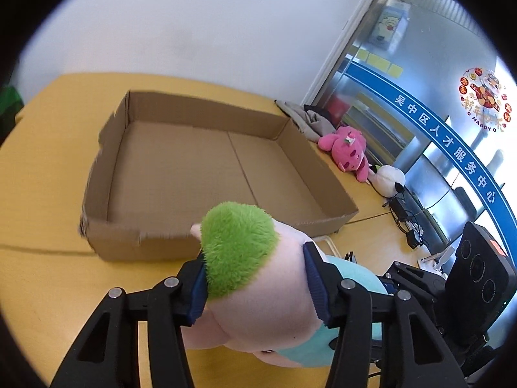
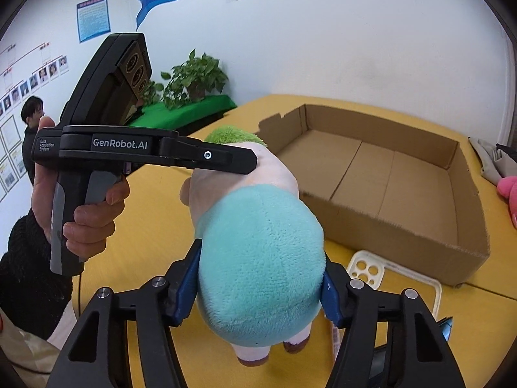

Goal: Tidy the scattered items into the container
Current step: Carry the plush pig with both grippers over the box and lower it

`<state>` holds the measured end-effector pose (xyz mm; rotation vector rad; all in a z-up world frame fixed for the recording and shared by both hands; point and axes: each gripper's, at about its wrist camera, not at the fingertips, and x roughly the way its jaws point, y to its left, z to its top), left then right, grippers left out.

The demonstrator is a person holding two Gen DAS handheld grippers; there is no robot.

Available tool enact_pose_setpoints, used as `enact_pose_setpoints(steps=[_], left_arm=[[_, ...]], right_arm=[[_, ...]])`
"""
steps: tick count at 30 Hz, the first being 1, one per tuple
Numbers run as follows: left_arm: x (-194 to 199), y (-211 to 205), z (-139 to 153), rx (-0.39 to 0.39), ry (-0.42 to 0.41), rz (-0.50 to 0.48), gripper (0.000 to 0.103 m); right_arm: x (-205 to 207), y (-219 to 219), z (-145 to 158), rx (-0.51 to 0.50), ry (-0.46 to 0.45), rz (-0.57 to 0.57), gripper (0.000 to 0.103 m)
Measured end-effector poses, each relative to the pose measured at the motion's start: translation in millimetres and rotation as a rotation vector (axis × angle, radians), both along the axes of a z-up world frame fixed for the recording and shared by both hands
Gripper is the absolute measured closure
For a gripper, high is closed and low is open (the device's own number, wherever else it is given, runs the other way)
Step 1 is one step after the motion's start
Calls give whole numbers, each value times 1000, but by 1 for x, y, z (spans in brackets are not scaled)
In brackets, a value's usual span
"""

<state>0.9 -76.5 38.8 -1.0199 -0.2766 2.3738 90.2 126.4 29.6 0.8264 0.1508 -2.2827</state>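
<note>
- Both jaws clamped on plush (image 1: 245, 268): left gripper (image 1: 258, 287) at head, right gripper (image 2: 260, 286) at body
- Uneven pull could twist it free short of box (image 1: 206, 161)

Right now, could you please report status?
Left gripper and right gripper both shut on plush toy. Cardboard box ahead. Nothing blocking.

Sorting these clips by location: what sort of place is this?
Probably an office or public service centre, not a home: a glass partition with a blue banner of Chinese lettering, notice boards and staff photos on the wall, and a long yellow table.
</note>
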Motion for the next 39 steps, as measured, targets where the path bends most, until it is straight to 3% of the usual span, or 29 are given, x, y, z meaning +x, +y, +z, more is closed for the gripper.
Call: enact_pose_setpoints(steps=[12,18,31,36,39], left_arm=[[-59,0,122,-75,207,-46,52],[-93,-2,157,-106,275,-63,52],[-189,-21,161,-131,244,-55,52],[-231,-25,142,-178,199,-28,53],[-260,-30,114,-192,137,-33,53]], right_arm=[[-49,-13,102,-92,162,-94,36],[-88,-26,133,-127,192,-122,36],[-189,-72,129,-176,119,-169,36],[-237,-97,104,-223,28,-186,36],[-260,-105,83,-254,-33,-201,36]])
